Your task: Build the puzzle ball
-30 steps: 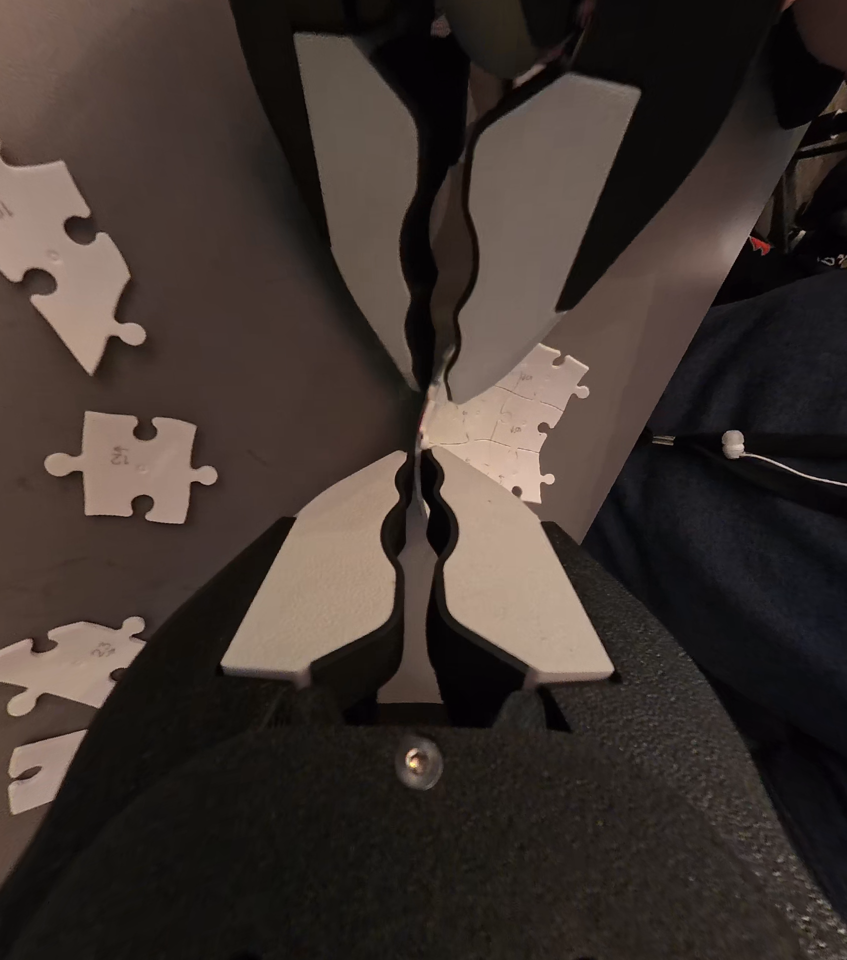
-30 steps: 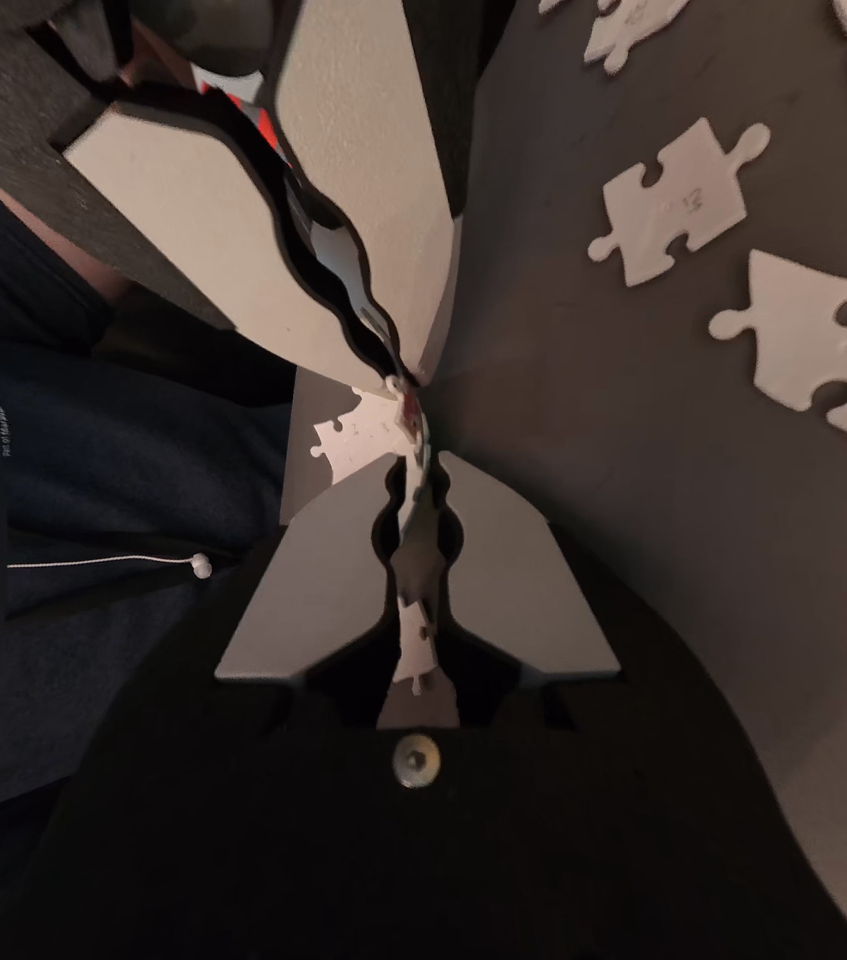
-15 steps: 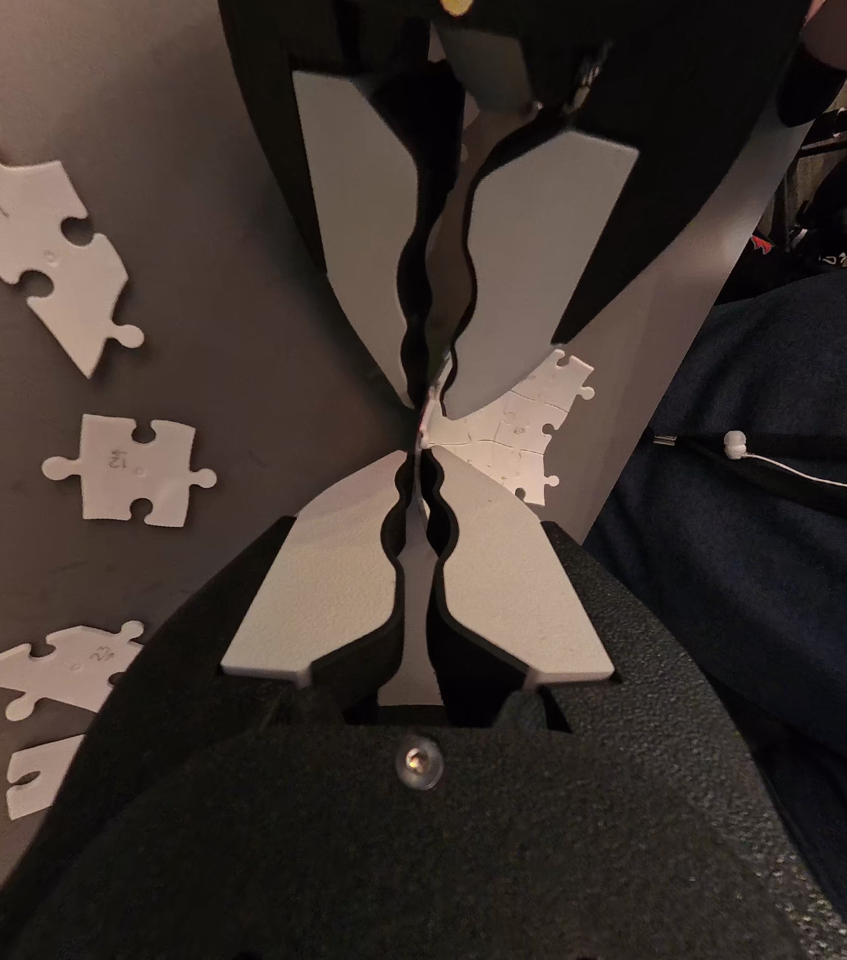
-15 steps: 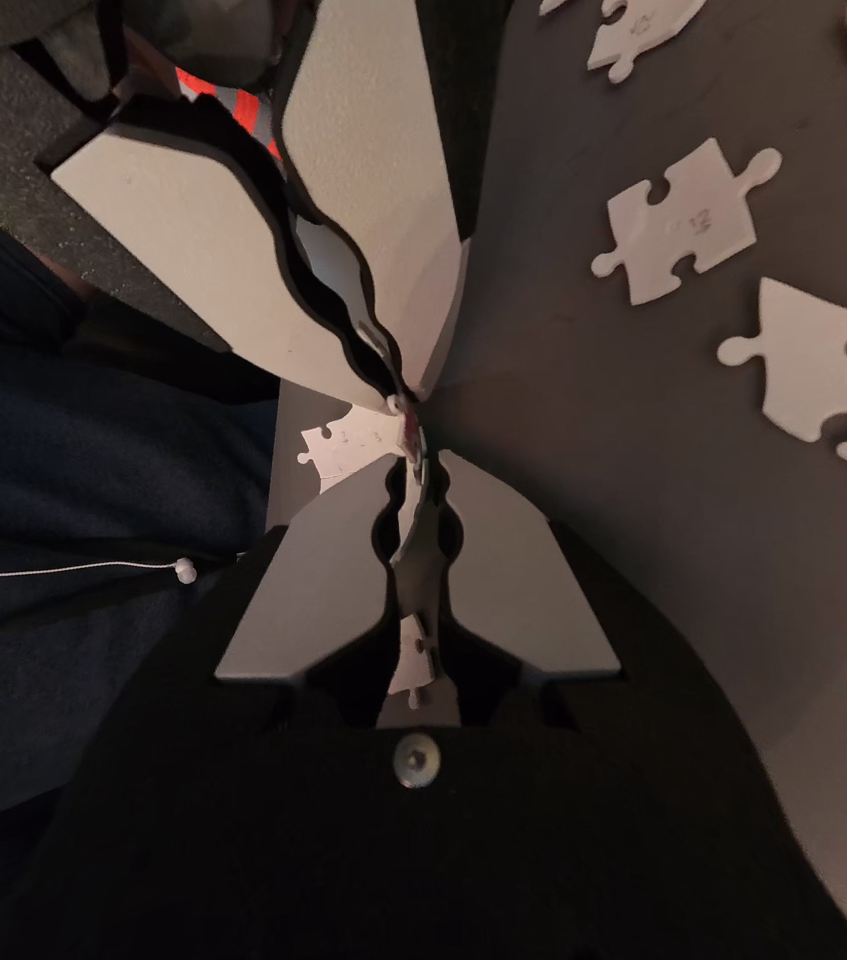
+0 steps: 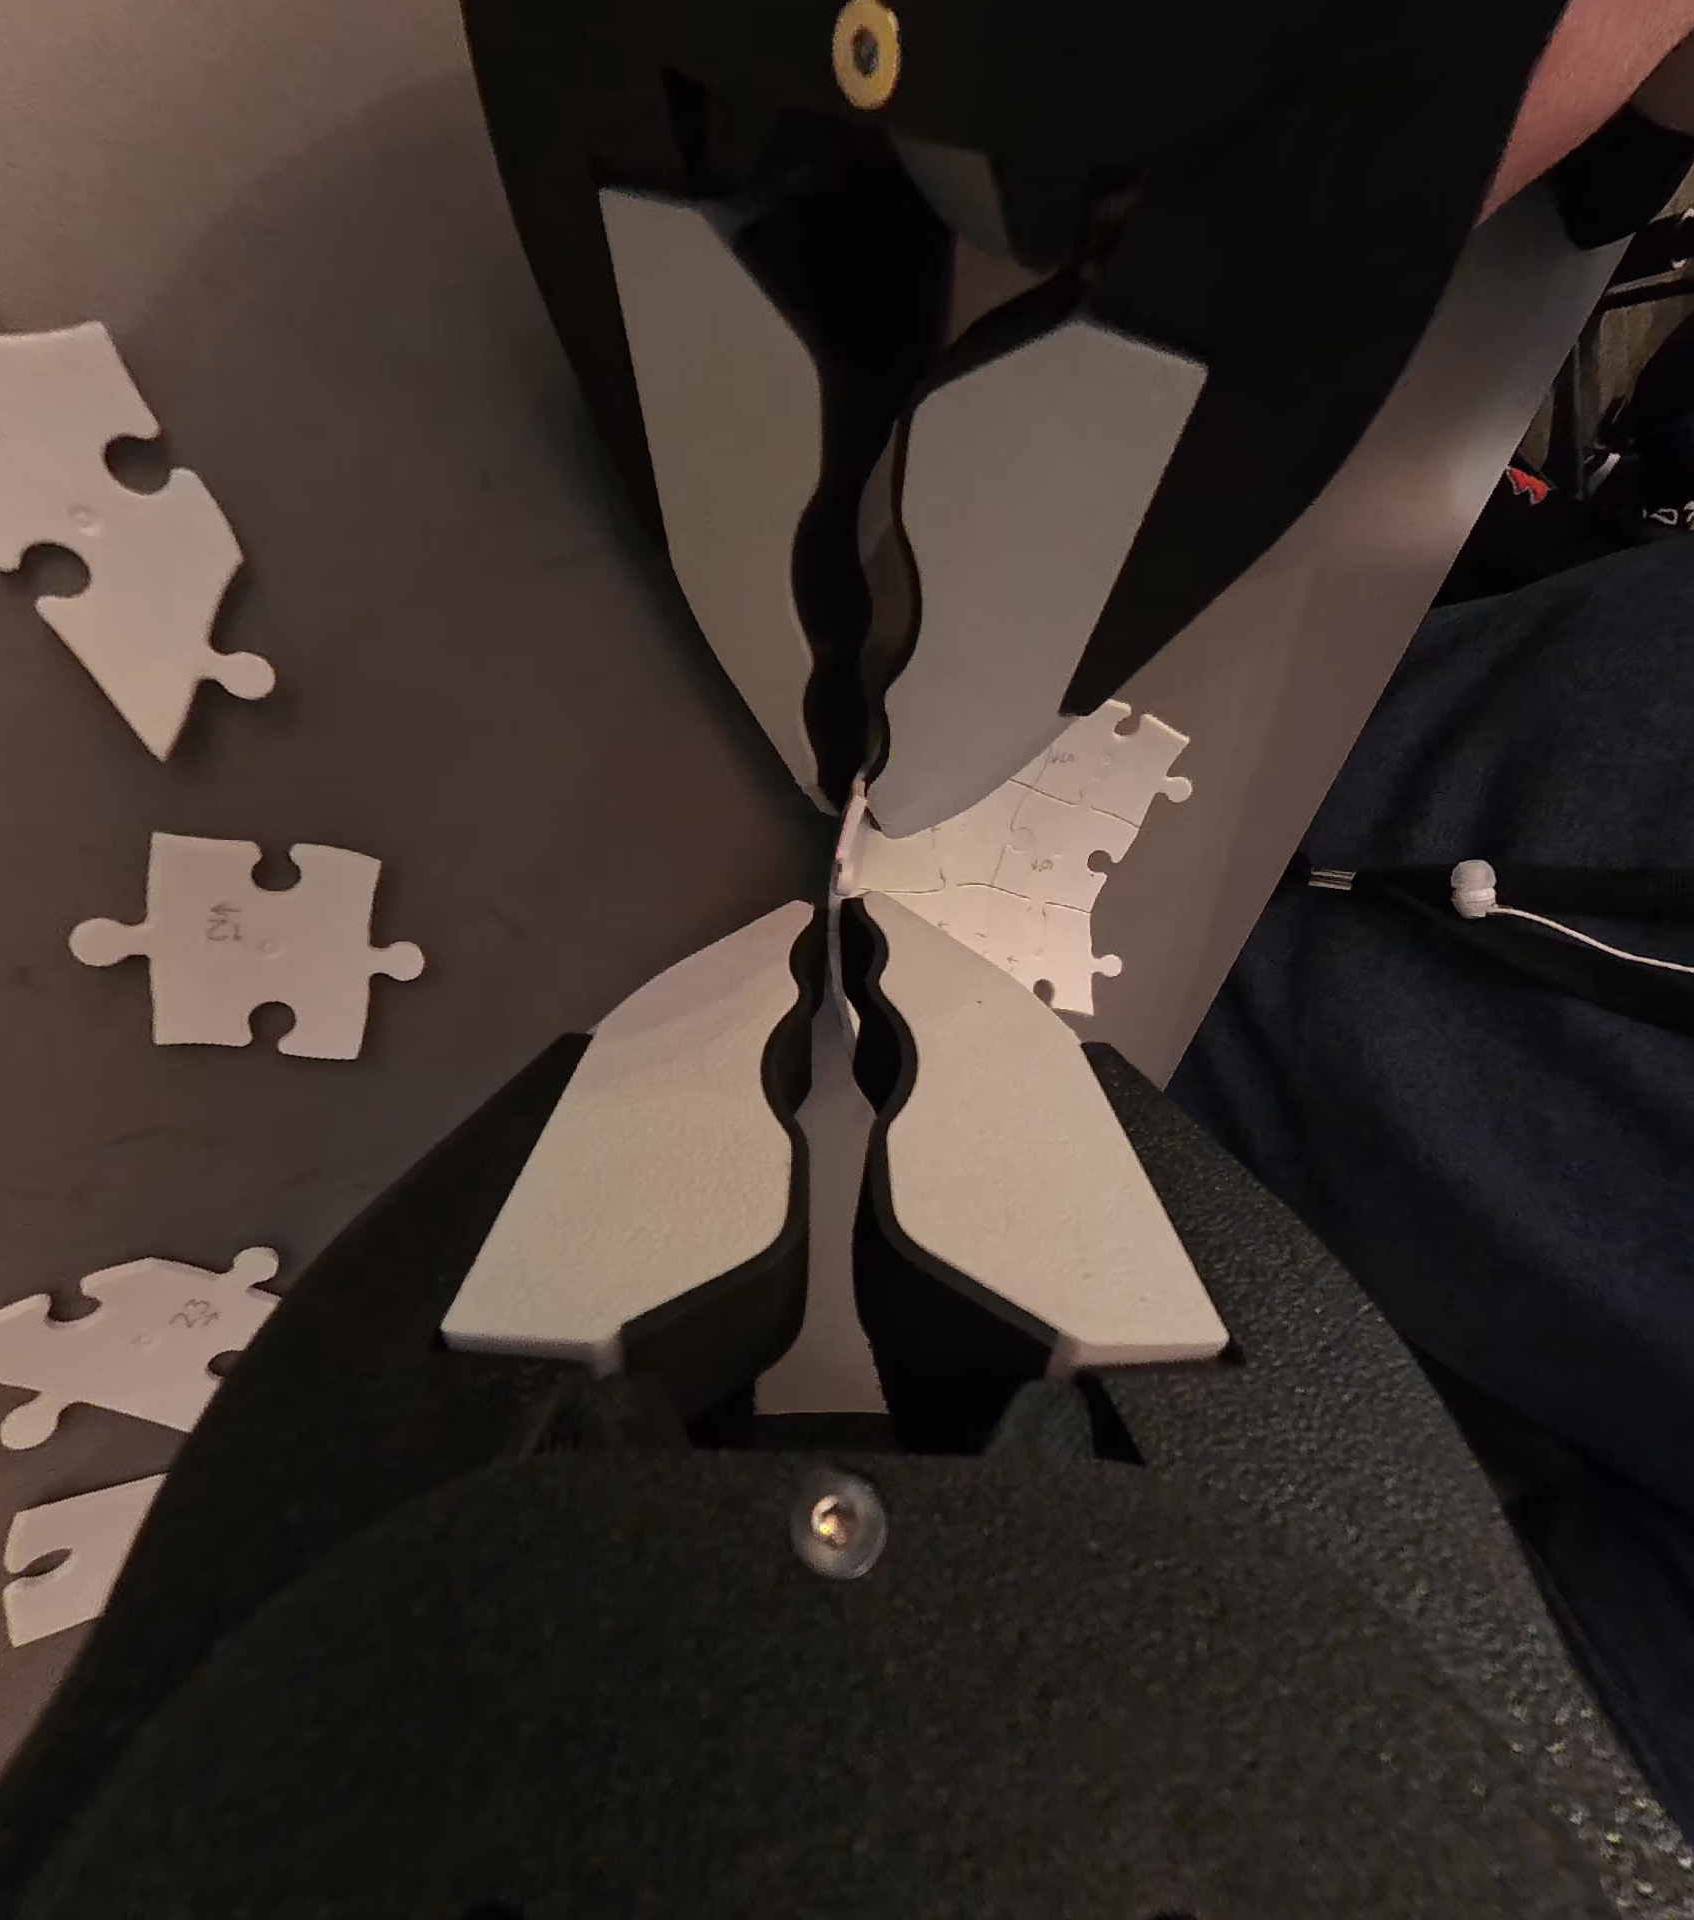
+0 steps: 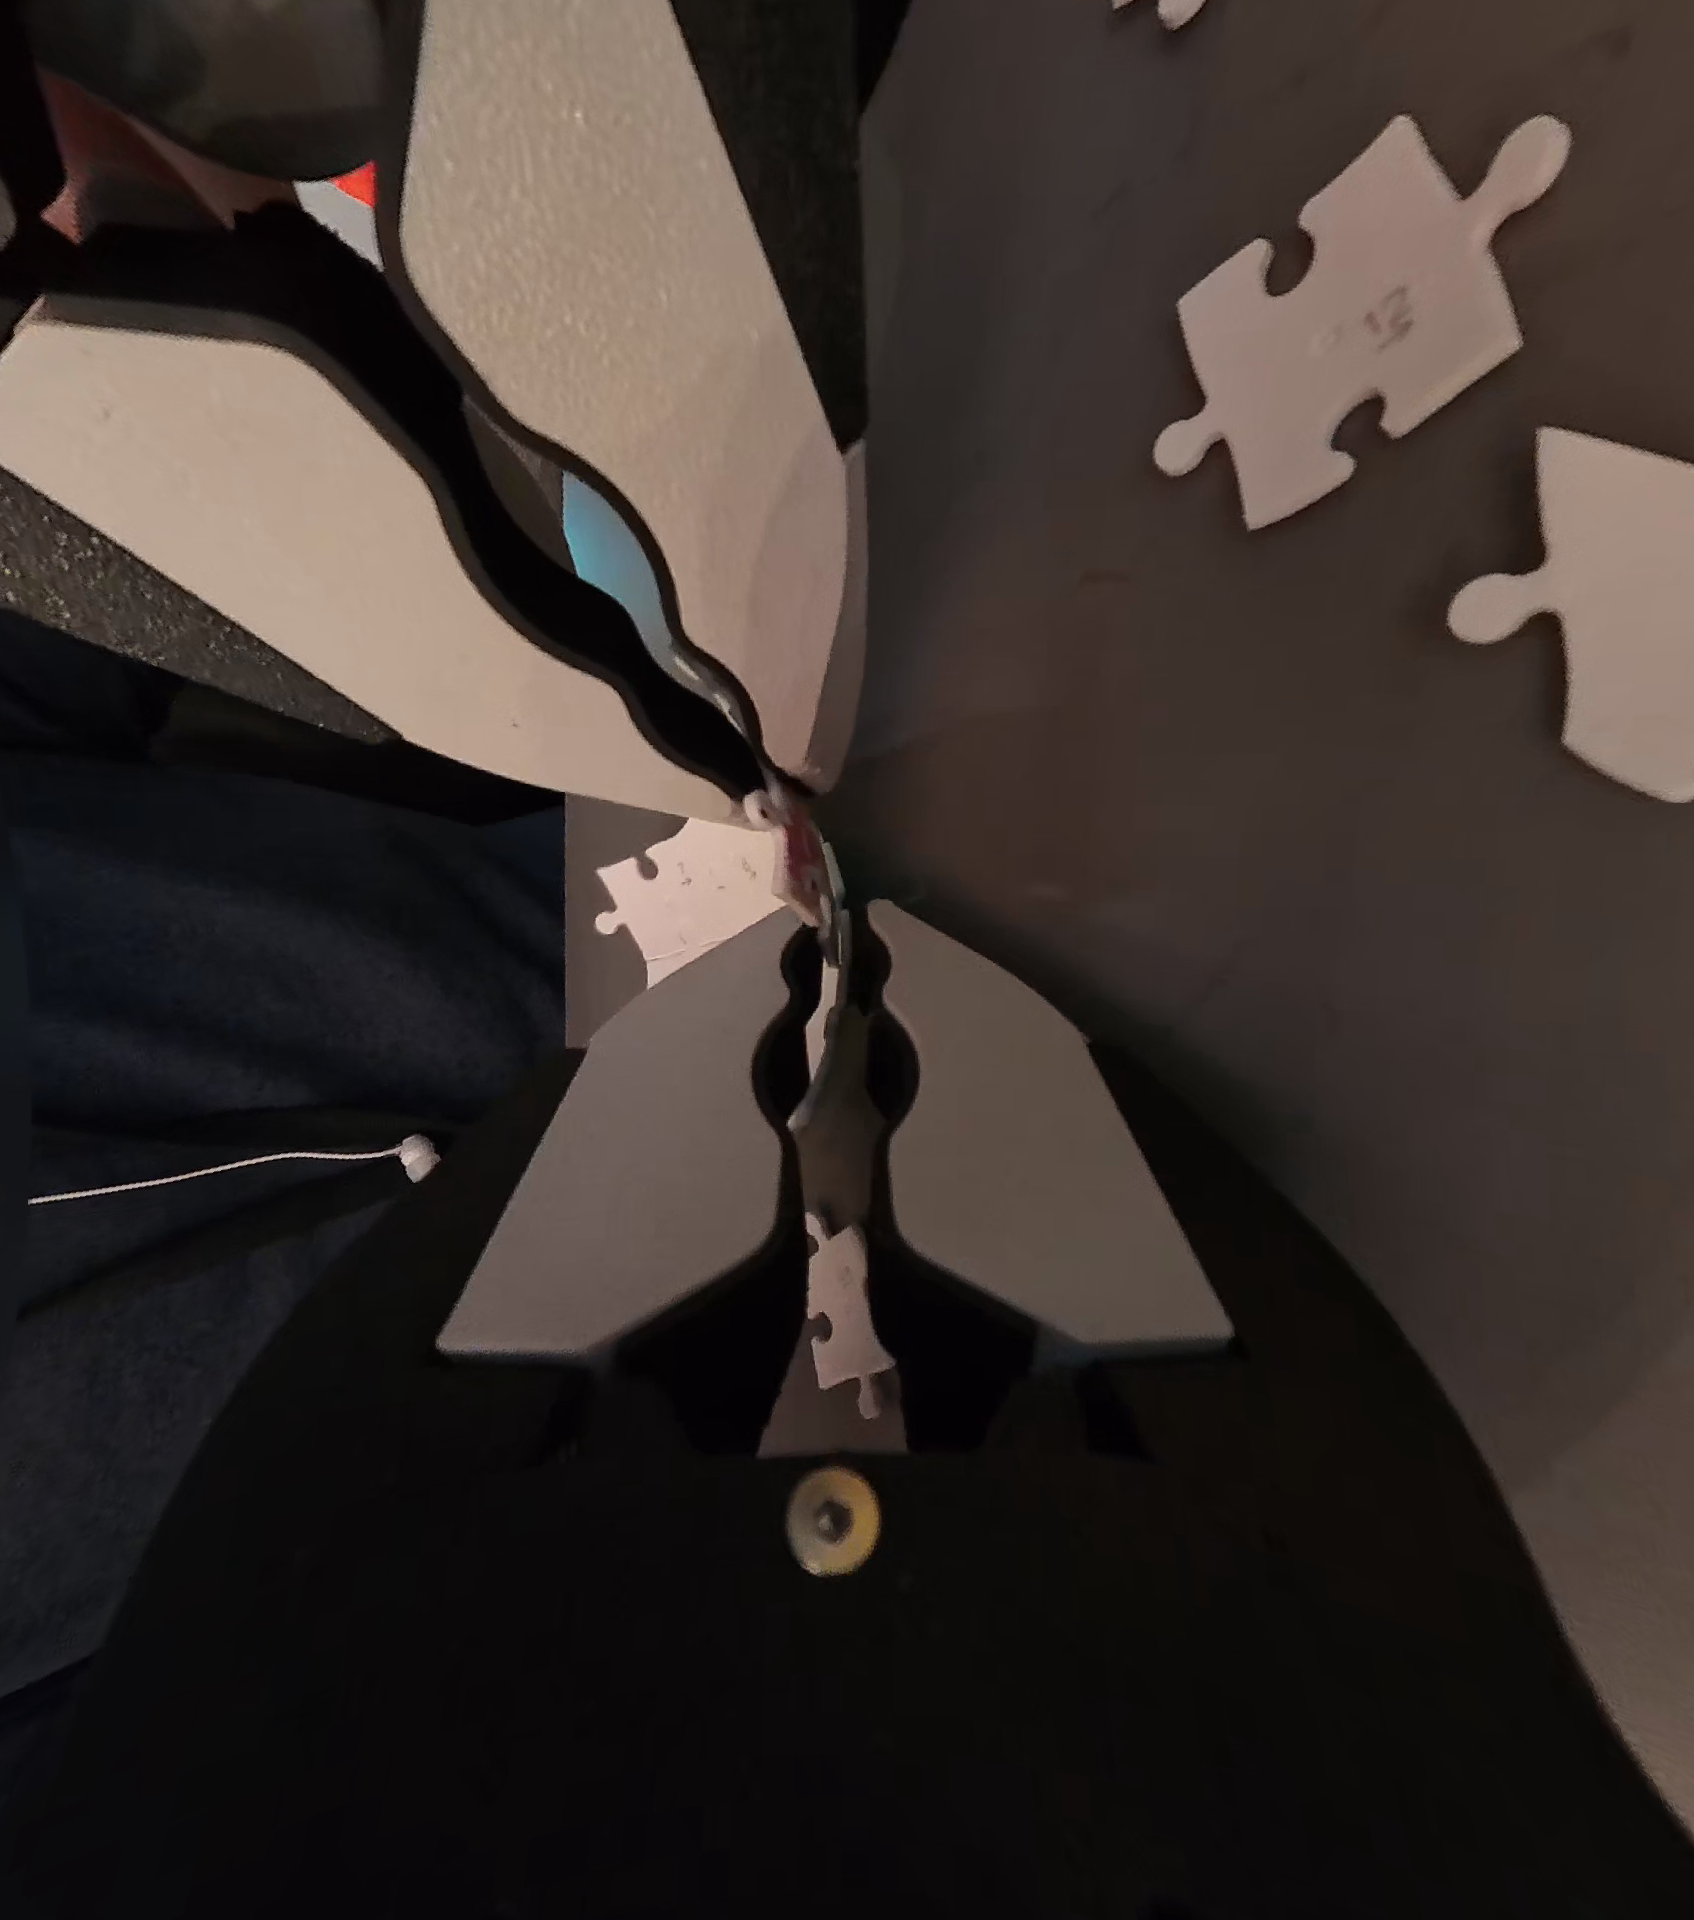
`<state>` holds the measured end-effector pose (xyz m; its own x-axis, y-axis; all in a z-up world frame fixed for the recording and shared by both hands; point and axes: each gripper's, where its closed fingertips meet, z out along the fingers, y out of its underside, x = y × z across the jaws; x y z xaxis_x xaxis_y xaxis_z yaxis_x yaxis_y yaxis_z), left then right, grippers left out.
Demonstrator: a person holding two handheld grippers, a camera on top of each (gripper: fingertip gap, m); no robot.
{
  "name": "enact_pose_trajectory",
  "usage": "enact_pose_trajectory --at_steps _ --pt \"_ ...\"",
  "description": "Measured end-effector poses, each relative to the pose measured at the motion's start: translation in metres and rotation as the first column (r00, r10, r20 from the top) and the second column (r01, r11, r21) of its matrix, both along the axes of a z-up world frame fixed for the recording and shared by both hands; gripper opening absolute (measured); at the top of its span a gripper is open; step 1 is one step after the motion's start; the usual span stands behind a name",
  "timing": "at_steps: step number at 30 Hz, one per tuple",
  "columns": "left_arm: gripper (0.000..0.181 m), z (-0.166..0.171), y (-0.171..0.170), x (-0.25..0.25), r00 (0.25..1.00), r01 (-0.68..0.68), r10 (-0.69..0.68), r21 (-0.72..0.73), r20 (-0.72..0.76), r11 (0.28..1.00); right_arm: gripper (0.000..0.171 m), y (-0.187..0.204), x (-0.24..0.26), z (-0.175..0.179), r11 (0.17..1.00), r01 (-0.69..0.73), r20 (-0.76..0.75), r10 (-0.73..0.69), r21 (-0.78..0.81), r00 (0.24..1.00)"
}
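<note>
Grippers meet tip to tip above the table [image 5: 407,727] edge — my left gripper [image 5: 835,914] and right gripper [image 6: 838,925] both clenched on the joined puzzle section [image 5: 1051,873]. Uneven squeezing could pop its seams — loose pieces [image 5: 240,951] wait alongside.
</note>
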<state>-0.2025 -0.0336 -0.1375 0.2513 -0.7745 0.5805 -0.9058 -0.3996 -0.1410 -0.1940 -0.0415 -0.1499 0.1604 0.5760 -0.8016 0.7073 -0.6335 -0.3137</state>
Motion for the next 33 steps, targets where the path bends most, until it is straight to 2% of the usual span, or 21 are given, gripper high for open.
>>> enact_pose_trajectory --at_steps 6,9,16,24,29,33 --pt "0.003 0.0 0.001 0.002 0.999 -0.036 0.036 -0.028 0.003 0.999 0.005 -0.001 0.001 0.001 1.0 0.001 0.006 -0.001 0.014 1.0" --pt "0.021 0.003 0.006 0.002 0.995 -0.094 0.095 -0.044 0.027 0.995 0.006 0.001 0.002 0.001 1.0 0.013 -0.017 -0.013 -0.005 1.0" --pt "0.026 0.013 0.016 -0.009 0.948 -0.266 0.265 -0.019 0.174 0.964 0.005 0.015 0.004 0.007 0.996 0.071 -0.103 -0.065 0.059 0.993" --pt "0.022 0.008 0.015 -0.007 0.856 -0.425 0.413 -0.032 0.311 0.905 0.005 0.032 0.002 0.022 0.974 0.151 -0.215 -0.113 0.17 0.97" --pt "0.004 0.005 0.007 -0.004 0.848 -0.424 0.415 -0.048 0.329 0.904 0.005 0.031 -0.002 0.023 0.959 0.148 -0.245 -0.087 0.241 0.966" --pt "0.003 -0.001 0.006 -0.005 0.859 -0.419 0.403 -0.02 0.316 0.908 0.005 0.03 -0.003 0.018 0.952 0.135 -0.253 -0.064 0.274 0.965"
